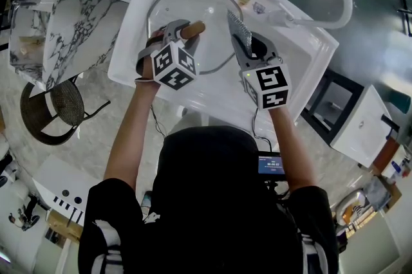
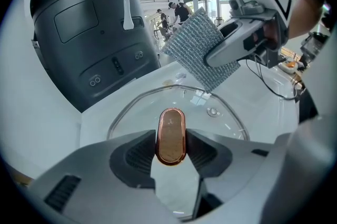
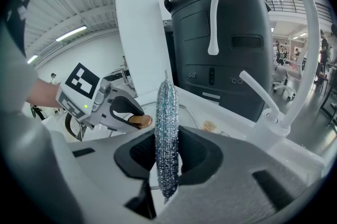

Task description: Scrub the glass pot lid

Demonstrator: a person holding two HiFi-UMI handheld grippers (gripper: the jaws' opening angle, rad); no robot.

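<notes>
The glass lid (image 1: pixel 193 6) is lying inside the white sink (image 1: pixel 297 57), with its brown handle (image 2: pixel 171 133) pointing up toward the person. The left tool (image 2: pixel 171 153) is clamping that handle, with a jaw pressing on each side of it and the clear glass spreading out beyond it. The right tool (image 3: pixel 167 159) is gripping a silvery scrubbing pad (image 3: pixel 167 123), which is standing edge-on between its jaws and sticking out well past their tips. In the head view this pad is hanging over the right part of the lid, just beside the left tool; whether it is touching the glass cannot be told. A white curved faucet (image 3: pixel 311 33) is arching over the far side of the sink, and a dark machine (image 2: pixel 89 33) is standing behind it.
</notes>
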